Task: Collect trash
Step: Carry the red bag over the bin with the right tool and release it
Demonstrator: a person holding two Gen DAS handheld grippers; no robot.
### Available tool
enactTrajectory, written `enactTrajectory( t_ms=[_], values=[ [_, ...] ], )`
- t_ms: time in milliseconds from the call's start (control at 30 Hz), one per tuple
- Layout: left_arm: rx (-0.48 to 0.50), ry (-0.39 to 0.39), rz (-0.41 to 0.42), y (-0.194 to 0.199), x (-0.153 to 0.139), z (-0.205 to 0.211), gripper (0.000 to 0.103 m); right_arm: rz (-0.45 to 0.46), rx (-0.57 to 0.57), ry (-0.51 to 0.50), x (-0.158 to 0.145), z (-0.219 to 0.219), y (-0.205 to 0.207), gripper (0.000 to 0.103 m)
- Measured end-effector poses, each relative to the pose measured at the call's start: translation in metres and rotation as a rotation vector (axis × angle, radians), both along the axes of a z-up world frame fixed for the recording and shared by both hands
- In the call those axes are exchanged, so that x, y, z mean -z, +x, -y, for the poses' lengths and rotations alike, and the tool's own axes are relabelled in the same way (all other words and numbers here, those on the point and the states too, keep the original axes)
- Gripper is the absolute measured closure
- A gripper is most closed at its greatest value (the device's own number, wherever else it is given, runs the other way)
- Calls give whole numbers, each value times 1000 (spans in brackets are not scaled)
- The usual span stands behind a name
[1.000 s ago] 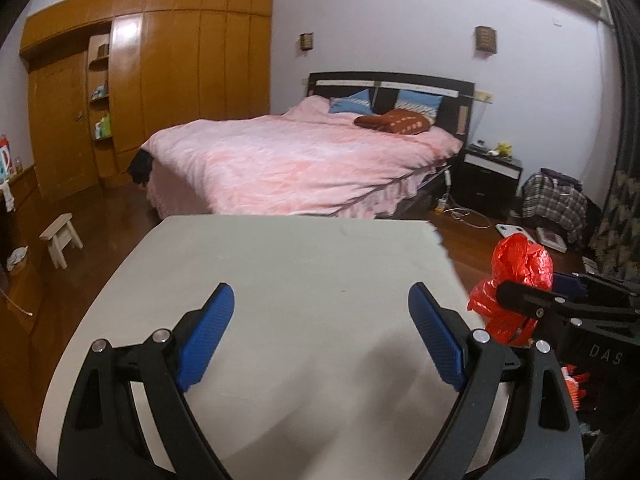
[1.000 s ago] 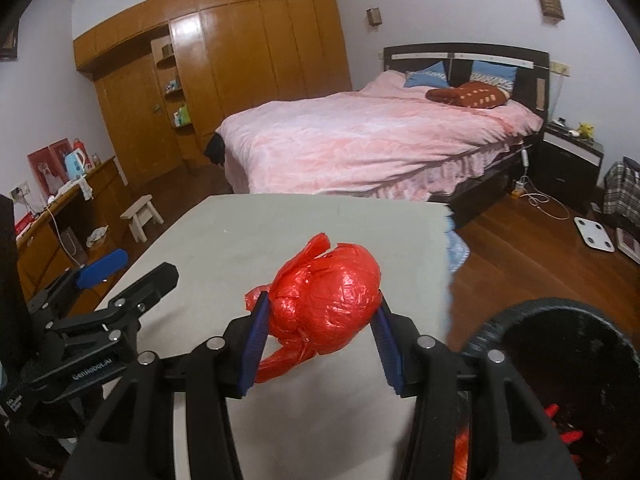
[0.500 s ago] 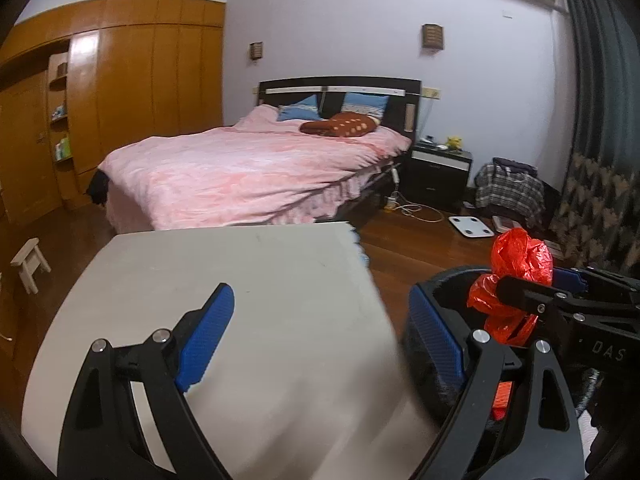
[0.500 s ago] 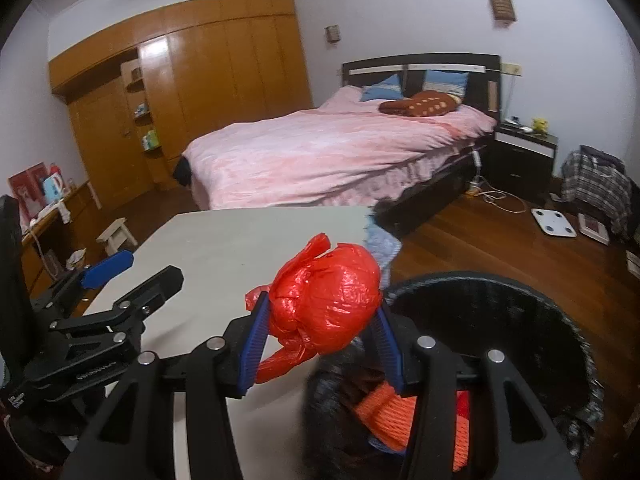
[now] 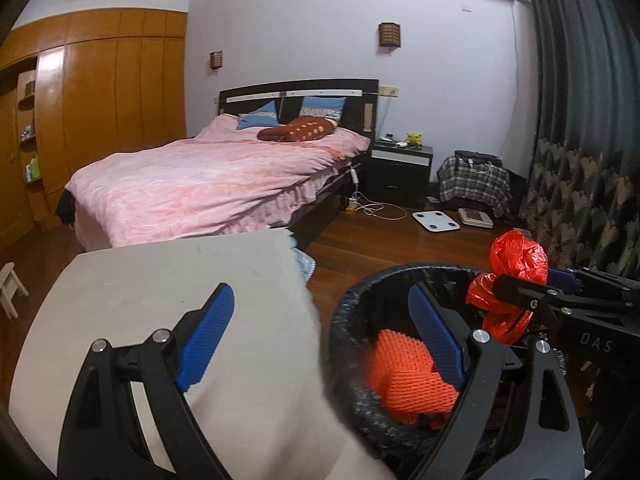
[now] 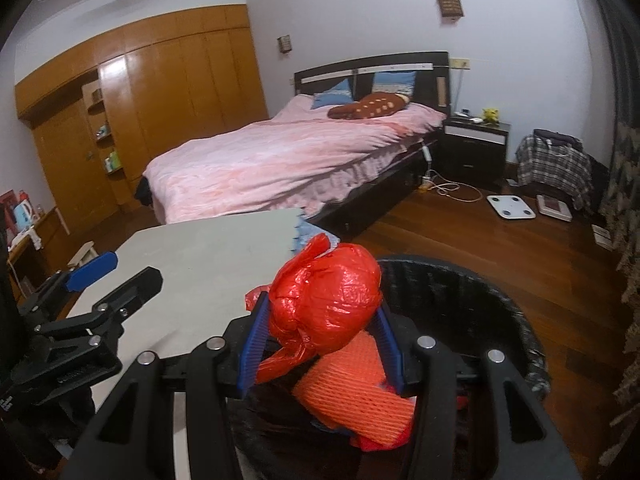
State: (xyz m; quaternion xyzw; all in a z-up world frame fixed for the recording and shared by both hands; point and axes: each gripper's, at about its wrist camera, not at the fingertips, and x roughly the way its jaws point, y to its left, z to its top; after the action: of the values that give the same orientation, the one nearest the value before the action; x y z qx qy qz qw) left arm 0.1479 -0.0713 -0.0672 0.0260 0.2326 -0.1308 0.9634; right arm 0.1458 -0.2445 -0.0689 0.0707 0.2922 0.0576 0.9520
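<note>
Here we see the crumpled red plastic bag point(image 6: 324, 300) clamped between the blue pads point(image 6: 250, 350) of the right gripper point(image 6: 320, 344), bulging up toward twelve o'clock above the fingers, with a loose tail drooping toward seven o'clock. The jaws stand at a middling width — pressed against the bag on both sides. In the left wrist view the same bag point(image 5: 516, 264) sits at about three o'clock, pinched in the right gripper's point(image 5: 532, 292) tip over the far rim of the bin.

Below the bag lies the black-lined trash bin point(image 6: 500, 300), its mouth filling the lower right from four to six o'clock. Inside rests an orange foam net point(image 6: 352, 384), just under the held bag — whether they touch we cannot tell.

The left gripper point(image 5: 320, 340) stands wide and holds nothing; one blue pad point(image 5: 206, 340) hangs over the grey table point(image 5: 160, 280), the other over the bin point(image 5: 352, 304) and its orange net point(image 5: 400, 376).
</note>
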Motion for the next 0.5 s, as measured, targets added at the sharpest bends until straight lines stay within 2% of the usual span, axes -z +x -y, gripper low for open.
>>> enactTrajectory(
  t_ms=[333,467,500],
  values=[
    [76,11,-4,1,9,37,17,-37,78,-9,20,36,-4,53],
    [87,20,-10,5,14,46,17,-47,92,-14,25,40,-3,50],
    [86,20,-12,5,14,46,17,-48,94,-14,25,41,-3,46]
  ],
)
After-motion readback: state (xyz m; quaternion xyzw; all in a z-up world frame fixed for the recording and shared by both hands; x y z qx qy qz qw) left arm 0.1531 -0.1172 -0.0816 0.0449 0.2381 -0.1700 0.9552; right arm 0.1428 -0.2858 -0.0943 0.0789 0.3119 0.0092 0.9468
